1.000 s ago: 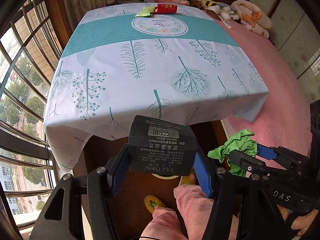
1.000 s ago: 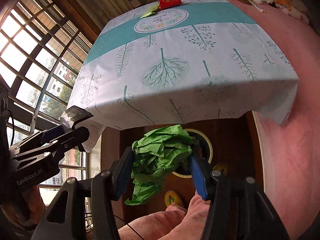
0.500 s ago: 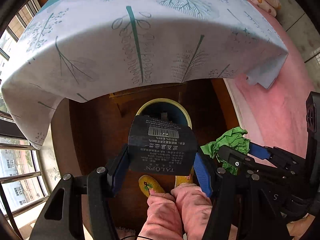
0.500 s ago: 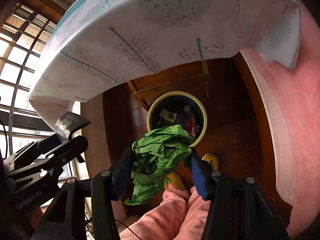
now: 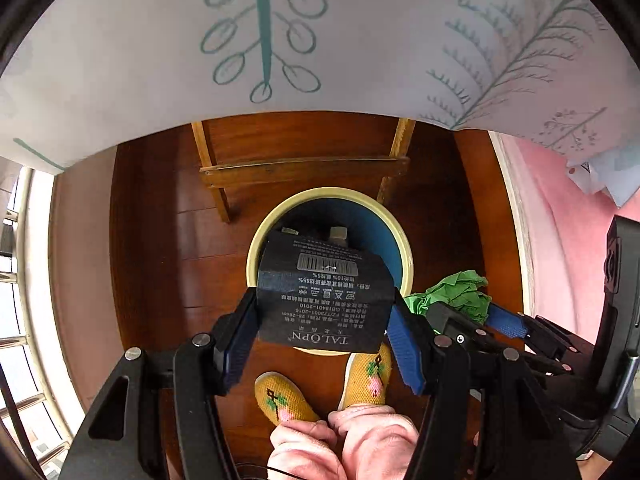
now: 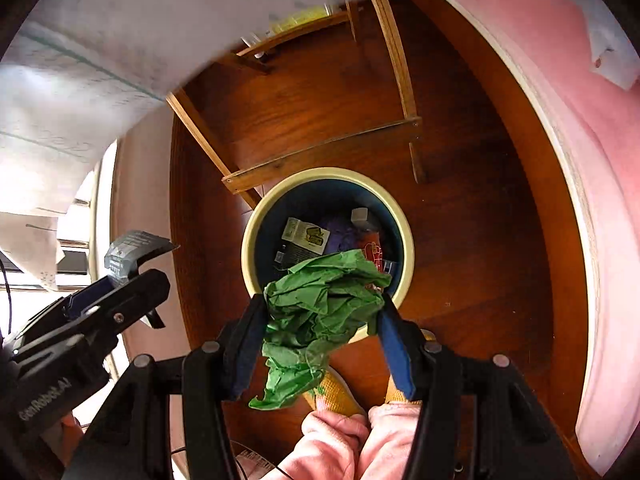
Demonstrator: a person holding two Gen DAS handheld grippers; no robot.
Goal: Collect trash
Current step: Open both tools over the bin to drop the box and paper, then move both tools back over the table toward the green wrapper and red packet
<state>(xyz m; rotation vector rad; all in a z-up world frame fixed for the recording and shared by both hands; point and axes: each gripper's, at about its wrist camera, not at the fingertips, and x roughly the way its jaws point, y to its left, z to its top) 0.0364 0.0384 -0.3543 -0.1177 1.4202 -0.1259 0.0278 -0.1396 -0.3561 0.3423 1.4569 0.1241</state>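
My left gripper is shut on a black cardboard tag with a barcode and holds it above the near rim of the round trash bin. My right gripper is shut on a crumpled green paper and holds it over the near edge of the same bin, which has a cream rim, a blue inside and several wrappers in it. The green paper also shows in the left wrist view, and the tag shows in the right wrist view.
The bin stands on a dark wooden floor under a table whose white leaf-print cloth hangs above. Wooden table legs and a crossbar stand just behind the bin. My yellow slippers are at the near side. A pink bed is to the right.
Both grippers have tilted down and moved closer to the bin under the table. The tabletop has left view. Both keep hold of their trash.
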